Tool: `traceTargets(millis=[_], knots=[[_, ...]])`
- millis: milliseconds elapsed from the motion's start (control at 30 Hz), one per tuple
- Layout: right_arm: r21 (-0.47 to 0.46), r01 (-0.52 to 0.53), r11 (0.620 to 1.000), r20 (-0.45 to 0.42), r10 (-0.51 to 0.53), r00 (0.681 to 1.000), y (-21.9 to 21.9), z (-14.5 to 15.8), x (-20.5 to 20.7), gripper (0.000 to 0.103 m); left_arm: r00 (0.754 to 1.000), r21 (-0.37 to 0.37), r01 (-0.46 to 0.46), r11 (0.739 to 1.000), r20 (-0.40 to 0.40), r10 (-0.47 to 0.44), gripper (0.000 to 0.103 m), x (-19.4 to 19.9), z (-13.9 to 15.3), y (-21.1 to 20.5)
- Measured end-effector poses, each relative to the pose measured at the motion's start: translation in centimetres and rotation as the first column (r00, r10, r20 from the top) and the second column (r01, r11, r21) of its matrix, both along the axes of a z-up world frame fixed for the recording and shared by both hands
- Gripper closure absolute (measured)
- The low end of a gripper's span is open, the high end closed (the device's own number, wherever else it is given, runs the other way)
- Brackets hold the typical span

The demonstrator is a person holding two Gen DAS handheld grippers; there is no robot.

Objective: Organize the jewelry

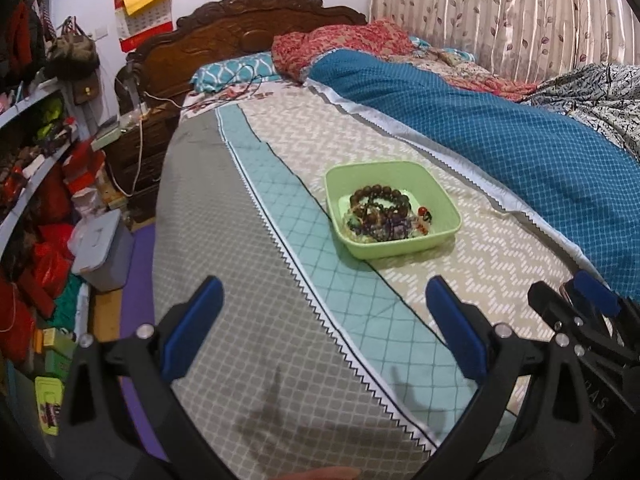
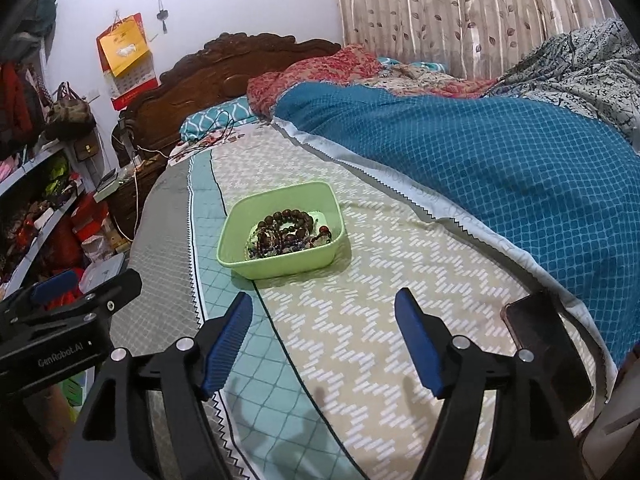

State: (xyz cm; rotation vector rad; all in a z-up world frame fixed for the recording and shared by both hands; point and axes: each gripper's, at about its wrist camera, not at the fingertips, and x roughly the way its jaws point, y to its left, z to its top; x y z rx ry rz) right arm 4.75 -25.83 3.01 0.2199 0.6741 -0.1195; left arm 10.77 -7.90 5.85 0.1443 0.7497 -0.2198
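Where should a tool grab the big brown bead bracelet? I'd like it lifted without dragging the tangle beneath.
Take the big brown bead bracelet at its far arc, from above. It lies flat on top of the pile in the green tub, and that arc is clearest of the smaller strands.

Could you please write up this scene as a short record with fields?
setting: bed with patterned cover
container: green tub on the bed, ahead of both grippers
contents: beaded bracelets piled inside
left hand-held gripper: open, empty, short of the tub
right hand-held gripper: open, empty, short of the tub
other item: dark phone lying on the bed at right
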Motion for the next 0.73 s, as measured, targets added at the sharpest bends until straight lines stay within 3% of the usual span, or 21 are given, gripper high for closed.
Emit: traceTargets(millis=[167,267,467,733], knots=[[0.012,0.002,1.0,-0.021,-0.002,1.0,-0.4,-0.7,0.4,0.056,0.998,0.012,0.016,1.0,-0.057,-0.015,0.006,0.9,-1.4,-0.8],[0.01,-0.002,1.0,-0.033,0.003,0.999,-0.3,-1.1,0.5,0.056,0.999,0.013,-0.012,1.0,-0.046,0.013,0.006,1.0,-2.2,-0.8],[0.01,-0.008,1.0,-0.047,0.008,0.999,-0.3,-1.8,0.6,0.056,0.999,0.099,-0.021,0.995,-0.041,0.025,0.006,0.6,-3.5,-1.9],[0.026,-0.001,1.0,-0.066,0.003,0.998,-0.6,-2.6,0.2,0.056,0.99,0.091,0.004,0.996,-0.141,0.009,0.006,0.3,-5.2,-2.3]])
